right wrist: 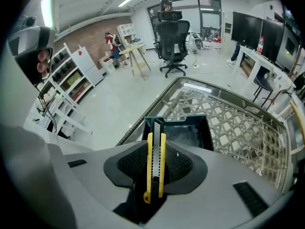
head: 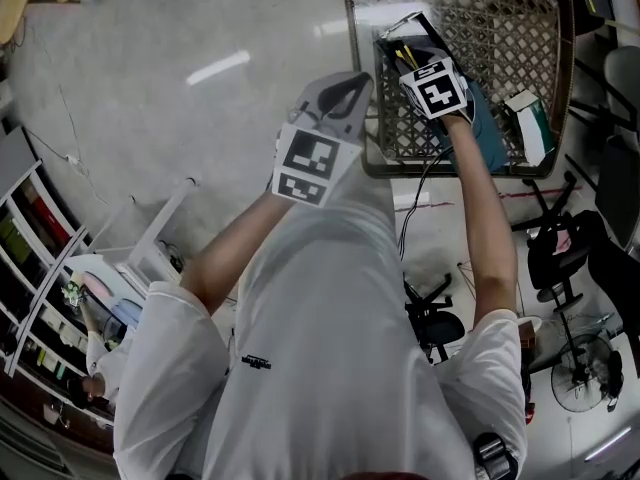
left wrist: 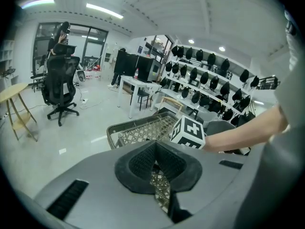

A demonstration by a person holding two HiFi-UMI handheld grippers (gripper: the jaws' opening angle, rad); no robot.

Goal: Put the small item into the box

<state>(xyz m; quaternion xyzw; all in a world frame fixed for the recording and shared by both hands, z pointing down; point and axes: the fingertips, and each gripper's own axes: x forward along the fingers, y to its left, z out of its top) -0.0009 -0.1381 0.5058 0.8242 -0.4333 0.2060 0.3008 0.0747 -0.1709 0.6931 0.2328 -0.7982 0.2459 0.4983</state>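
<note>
My right gripper [right wrist: 156,152] is shut on a yellow utility knife [right wrist: 156,168] that stands lengthwise between its pads. The knife's tip points at an open dark box [right wrist: 186,133] just beyond it. That box [head: 425,36] sits at the near-left corner of a wire-mesh basket [head: 540,28]. In the head view the right gripper [head: 408,63] hangs over the basket, with the yellow knife [head: 404,59] showing at its tip. My left gripper [head: 348,90] is shut with nothing in it, just left of the basket's edge [left wrist: 138,130].
A white and green carton [head: 530,128] and a teal item [head: 490,133] lie in the basket. Office chairs [head: 560,248] and a fan [head: 585,373] stand at the right. Shelving [head: 40,268] lines the left. Another chair [right wrist: 171,30] stands beyond the basket [right wrist: 238,128].
</note>
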